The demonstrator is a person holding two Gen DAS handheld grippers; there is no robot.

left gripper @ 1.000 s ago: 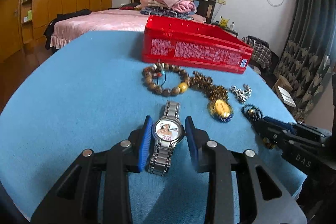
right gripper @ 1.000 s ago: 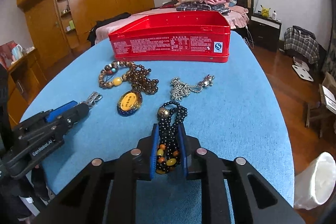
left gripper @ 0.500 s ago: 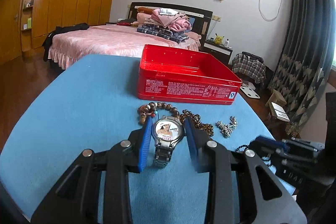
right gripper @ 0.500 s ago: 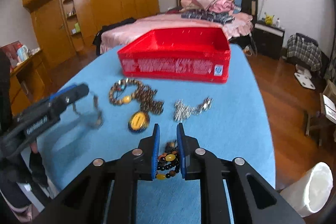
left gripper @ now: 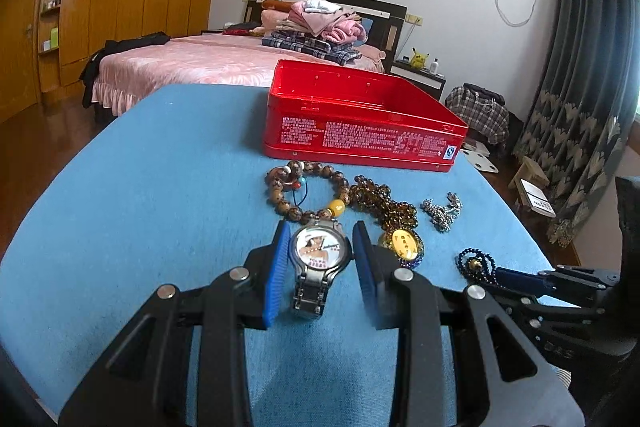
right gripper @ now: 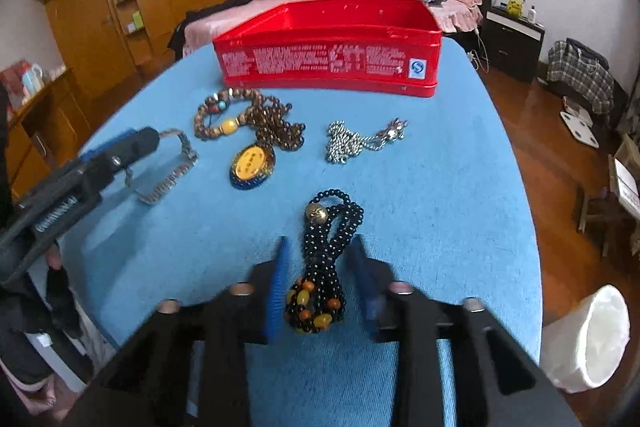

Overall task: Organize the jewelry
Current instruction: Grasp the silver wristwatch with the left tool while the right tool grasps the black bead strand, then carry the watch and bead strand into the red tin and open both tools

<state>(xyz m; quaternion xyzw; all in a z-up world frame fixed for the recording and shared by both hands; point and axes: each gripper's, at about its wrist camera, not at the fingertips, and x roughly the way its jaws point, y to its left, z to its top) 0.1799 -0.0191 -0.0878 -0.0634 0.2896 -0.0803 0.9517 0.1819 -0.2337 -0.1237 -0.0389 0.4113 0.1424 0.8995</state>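
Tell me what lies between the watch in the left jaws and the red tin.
The wooden bead bracelet, lying on the blue cloth between watch and red tin; the left wrist view shows it.

right gripper jaws parted from their tight clamp a second ago, now wide of the black bead bracelet, which lies on the blue worktop, pads clear
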